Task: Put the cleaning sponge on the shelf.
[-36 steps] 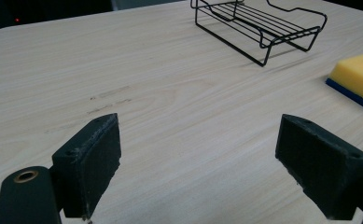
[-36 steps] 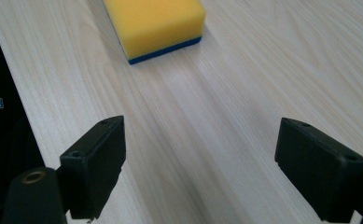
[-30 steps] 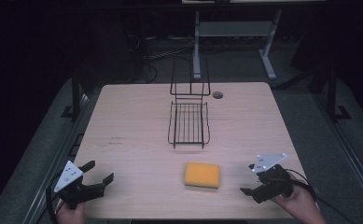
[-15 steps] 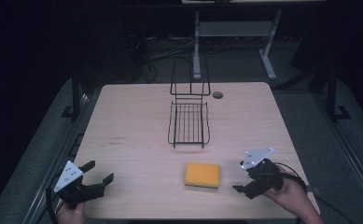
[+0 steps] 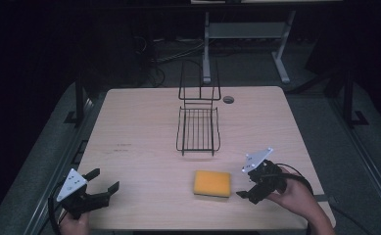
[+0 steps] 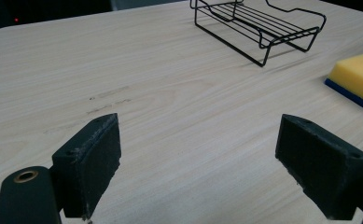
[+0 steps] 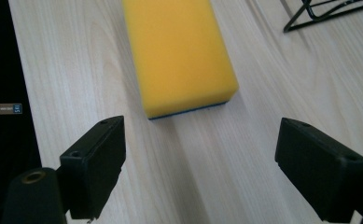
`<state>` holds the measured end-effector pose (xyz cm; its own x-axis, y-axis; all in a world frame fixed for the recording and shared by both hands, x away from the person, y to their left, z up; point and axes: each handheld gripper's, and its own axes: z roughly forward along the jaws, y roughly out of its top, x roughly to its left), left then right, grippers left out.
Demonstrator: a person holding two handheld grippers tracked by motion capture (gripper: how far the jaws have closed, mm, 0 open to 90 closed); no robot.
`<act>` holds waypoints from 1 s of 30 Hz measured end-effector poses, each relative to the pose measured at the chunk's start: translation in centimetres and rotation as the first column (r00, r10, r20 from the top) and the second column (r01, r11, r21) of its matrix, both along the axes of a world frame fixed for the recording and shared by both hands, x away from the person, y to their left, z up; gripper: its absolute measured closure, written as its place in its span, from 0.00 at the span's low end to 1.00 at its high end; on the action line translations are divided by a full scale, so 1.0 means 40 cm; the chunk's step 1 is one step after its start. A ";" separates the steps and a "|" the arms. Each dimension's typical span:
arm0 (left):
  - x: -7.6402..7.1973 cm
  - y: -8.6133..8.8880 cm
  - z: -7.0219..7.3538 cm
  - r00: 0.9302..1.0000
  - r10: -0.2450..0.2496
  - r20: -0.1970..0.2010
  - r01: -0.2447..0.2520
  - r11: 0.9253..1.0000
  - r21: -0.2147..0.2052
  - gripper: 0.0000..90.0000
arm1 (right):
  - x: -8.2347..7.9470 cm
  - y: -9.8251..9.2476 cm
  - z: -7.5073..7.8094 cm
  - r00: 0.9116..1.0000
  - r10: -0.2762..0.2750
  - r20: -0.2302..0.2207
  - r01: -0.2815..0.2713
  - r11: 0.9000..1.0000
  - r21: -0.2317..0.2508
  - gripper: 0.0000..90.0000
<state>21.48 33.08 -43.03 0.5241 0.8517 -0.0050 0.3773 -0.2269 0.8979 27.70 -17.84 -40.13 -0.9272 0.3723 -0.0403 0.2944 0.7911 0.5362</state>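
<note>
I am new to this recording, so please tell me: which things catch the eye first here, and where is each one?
The yellow sponge lies flat on the near part of the table, with the open right gripper just beside it. A black wire rack stands farther back at the middle. The left gripper is open at the near left corner.

A pale wood-grain tabletop (image 5: 139, 132) carries a yellow sponge (image 5: 212, 183) with a blue underside near its front edge. A black wire rack (image 5: 198, 128) stands behind it, well apart. A small round hole (image 5: 228, 99) sits near the rear edge.
</note>
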 end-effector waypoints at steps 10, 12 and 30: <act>0.000 -0.001 0.000 1.000 0.000 0.000 0.000 1.000 0.001 0.15 | 0.016 0.026 0.002 0.999 0.036 -0.011 -0.036 0.999 -0.019 0.17; -0.001 0.000 0.001 1.000 0.000 0.003 0.000 1.000 -0.002 0.15 | 0.019 0.032 0.002 0.999 0.036 -0.023 -0.037 0.999 -0.026 0.17; 0.001 0.002 0.001 1.000 -0.001 0.002 0.001 1.000 -0.002 0.15 | 0.040 0.087 0.010 0.994 0.099 -0.045 -0.102 0.994 -0.045 0.17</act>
